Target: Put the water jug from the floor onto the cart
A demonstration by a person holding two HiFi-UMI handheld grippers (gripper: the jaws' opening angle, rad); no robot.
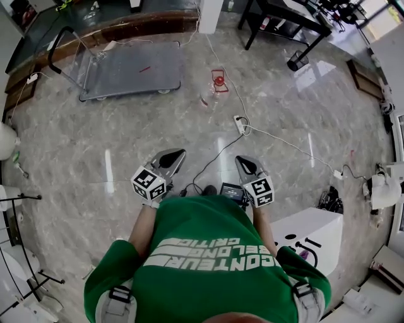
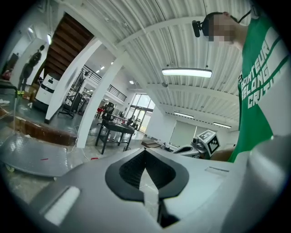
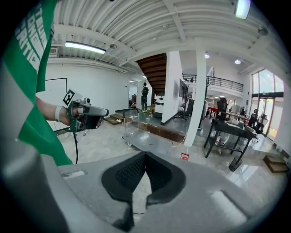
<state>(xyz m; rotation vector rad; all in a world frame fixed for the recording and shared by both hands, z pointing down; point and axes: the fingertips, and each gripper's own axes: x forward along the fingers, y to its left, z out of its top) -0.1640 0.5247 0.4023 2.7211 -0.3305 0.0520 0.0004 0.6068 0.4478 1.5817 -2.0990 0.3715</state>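
Observation:
The water jug (image 1: 216, 83), clear with a red cap and red handle, stands on the marble floor just right of the cart (image 1: 129, 69), a flat grey platform trolley with a black push bar. From the right gripper view the jug (image 3: 184, 156) is a small red spot beyond the cart (image 3: 150, 141). My left gripper (image 1: 175, 156) and right gripper (image 1: 243, 161) are held side by side in front of my chest, well short of the jug. Both are shut with nothing between the jaws, as the left gripper view (image 2: 145, 152) and right gripper view (image 3: 145, 154) show.
A white power strip (image 1: 240, 124) and cables trail across the floor between me and the jug. A black table (image 1: 284, 19) stands at the far right, a wooden step (image 1: 126, 28) runs behind the cart, and a white machine (image 1: 312, 236) sits at my right.

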